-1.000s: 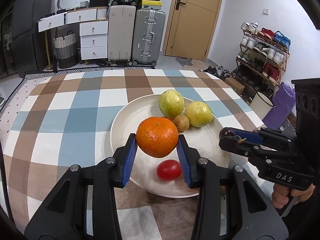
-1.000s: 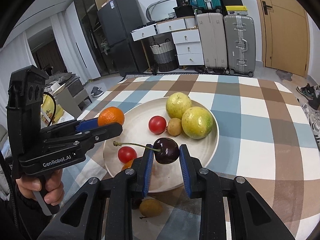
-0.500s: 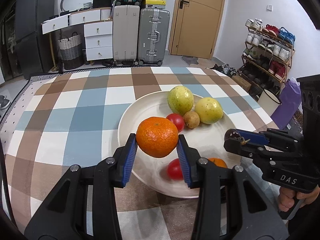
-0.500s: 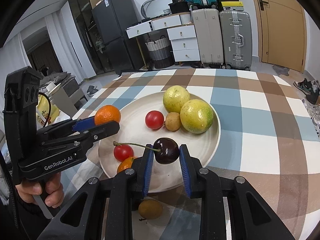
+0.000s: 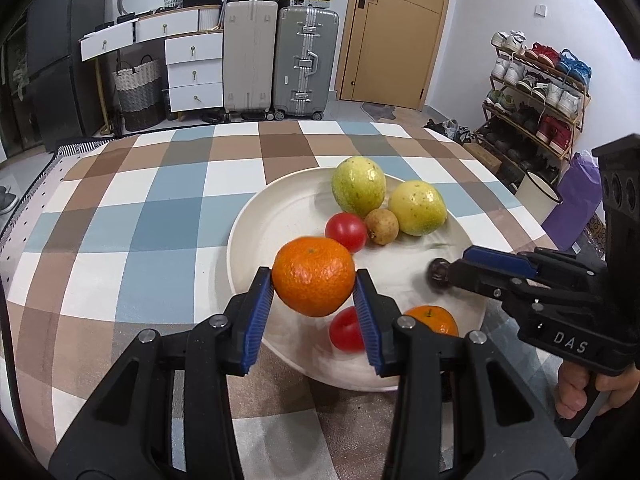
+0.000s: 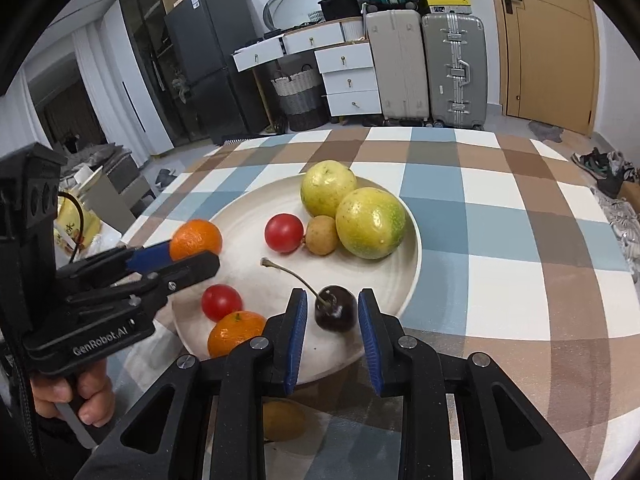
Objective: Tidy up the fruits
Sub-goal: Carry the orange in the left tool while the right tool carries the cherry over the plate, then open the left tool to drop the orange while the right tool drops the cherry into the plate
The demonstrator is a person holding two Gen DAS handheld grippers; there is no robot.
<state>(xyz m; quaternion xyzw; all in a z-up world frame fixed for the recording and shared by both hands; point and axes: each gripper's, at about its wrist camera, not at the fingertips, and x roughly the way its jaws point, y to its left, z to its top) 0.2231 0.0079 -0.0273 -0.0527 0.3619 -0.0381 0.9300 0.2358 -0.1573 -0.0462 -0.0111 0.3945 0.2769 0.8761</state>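
Jaws of the left gripper (image 5: 314,286) are pinching a mandarin (image 5: 313,276), held up over the near-left rim of the plate (image 5: 256,240). On the right gripper (image 6: 332,322) the jaws stand spread, with a small gap either side of the cherry (image 6: 335,314); the cherry sits low between the blue pads, over the near edge of the plate, its stem slanting up and left. Whether it rests on the plate or hangs just above, I cannot tell.

Toward the far side of the plate two green-yellow fruits (image 6: 370,222) touch each other, a small brown fruit (image 6: 322,235) tucked against them and a tomato (image 6: 284,233) just beside that. At the near-left edge lie a second tomato (image 6: 221,302) and a second mandarin (image 6: 236,332), close together. The middle of the plate, between those two groups, is bare, as is its left flank.

Off the plate, a brown fruit (image 6: 282,420) lies on the checked surface (image 6: 520,240) just under the right gripper. Wide stretches of cloth lie open to the left of the plate and to its right, out to the surface's edges.
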